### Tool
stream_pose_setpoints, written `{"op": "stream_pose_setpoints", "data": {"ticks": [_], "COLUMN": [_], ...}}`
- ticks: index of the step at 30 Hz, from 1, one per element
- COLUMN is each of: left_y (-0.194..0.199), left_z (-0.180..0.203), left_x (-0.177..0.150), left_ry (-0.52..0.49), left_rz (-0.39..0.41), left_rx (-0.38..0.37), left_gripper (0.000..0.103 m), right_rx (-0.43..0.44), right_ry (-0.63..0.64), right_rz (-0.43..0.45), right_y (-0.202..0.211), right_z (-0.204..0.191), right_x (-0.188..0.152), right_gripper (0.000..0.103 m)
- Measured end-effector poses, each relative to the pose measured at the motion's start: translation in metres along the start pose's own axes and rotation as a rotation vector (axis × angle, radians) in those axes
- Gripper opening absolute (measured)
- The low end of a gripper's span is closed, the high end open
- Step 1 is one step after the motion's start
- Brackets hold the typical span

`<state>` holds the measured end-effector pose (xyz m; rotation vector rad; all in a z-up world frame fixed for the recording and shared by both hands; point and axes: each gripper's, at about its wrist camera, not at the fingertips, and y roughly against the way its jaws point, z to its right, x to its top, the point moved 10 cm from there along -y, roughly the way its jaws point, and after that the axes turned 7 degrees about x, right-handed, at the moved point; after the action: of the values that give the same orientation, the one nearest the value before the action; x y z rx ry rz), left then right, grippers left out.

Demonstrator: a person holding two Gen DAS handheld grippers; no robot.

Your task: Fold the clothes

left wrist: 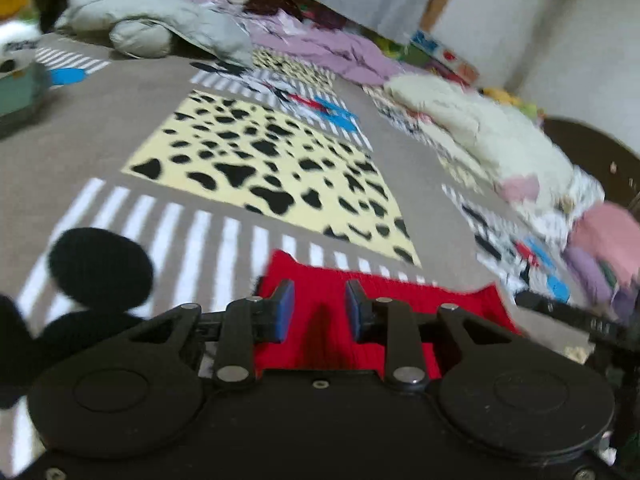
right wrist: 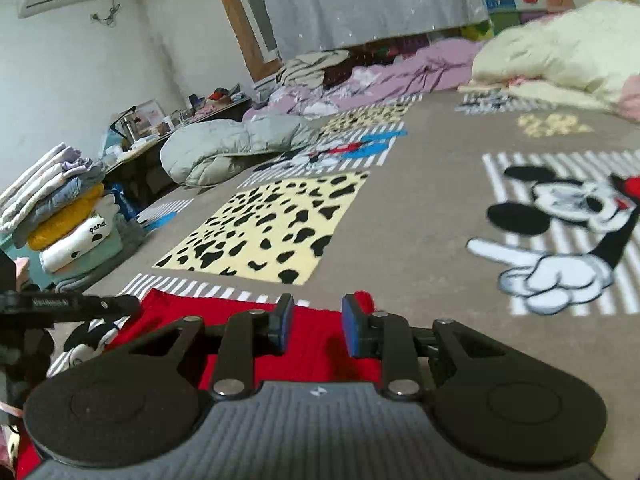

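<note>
A red knitted garment (left wrist: 320,336) lies flat on the cartoon-print blanket (left wrist: 100,128), at the bottom centre of both views. The left gripper (left wrist: 320,310) hangs over it with its blue pads spread, nothing between them. The right gripper (right wrist: 316,326) sits the same way, jaws apart above the red knit near its right edge. A stack of folded clothes (right wrist: 68,216) stands at the left of the right wrist view, and a grey puffer jacket (right wrist: 232,148) lies crumpled beyond the leopard-spot patch (right wrist: 272,224).

Only legible text: "pand", cut off, on white folded garment (right wrist: 82,242) in the clothes stack (right wrist: 64,216). Black bar's (right wrist: 72,303) white print too blurred.
</note>
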<state>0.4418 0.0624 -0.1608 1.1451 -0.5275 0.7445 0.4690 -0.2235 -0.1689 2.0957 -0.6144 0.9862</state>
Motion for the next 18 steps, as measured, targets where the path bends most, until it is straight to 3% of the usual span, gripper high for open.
{"op": "stream_pose_setpoints", "data": {"ticks": [3, 6, 7, 11, 16, 18], "left_y": [-0.018, -0.029, -0.029, -0.03, -0.024, -0.013], "left_z": [-0.012, -0.032, -0.036, -0.042, -0.042, -0.041], "left_x": [-0.001, 0.001, 0.002, 0.002, 0.006, 0.013], "left_ry": [0.043, 0.15, 0.183, 0.231, 0.241, 0.217], "left_rz": [-0.035, -0.065, -0.071, -0.076, -0.048, -0.007], "left_rx": [0.03, 0.029, 0.016, -0.011, -0.027, -0.024], "left_gripper": [0.025, 0.027, 0.027, 0.027, 0.027, 0.039], "right_rx": [-0.062, -0.077, -0.093, -0.117, -0.08, -0.065], "right_ry": [-0.045, -0.11, -0.123, -0.18, -0.082, -0.043], "right_rz": [-0.059, -0.045, -0.043, -0.025, -0.069, -0.087], "right_y": [-0.018, -0.02, -0.018, -0.01, 0.0, 0.005], "right_z": [0.028, 0.046, 0.049, 0.062, 0.042, 0.034], "right_x": [-0.013, -0.015, -0.012, -0.012, -0.026, -0.031], "right_gripper": [0.027, 0.019, 0.025, 0.023, 0.027, 0.03]}}
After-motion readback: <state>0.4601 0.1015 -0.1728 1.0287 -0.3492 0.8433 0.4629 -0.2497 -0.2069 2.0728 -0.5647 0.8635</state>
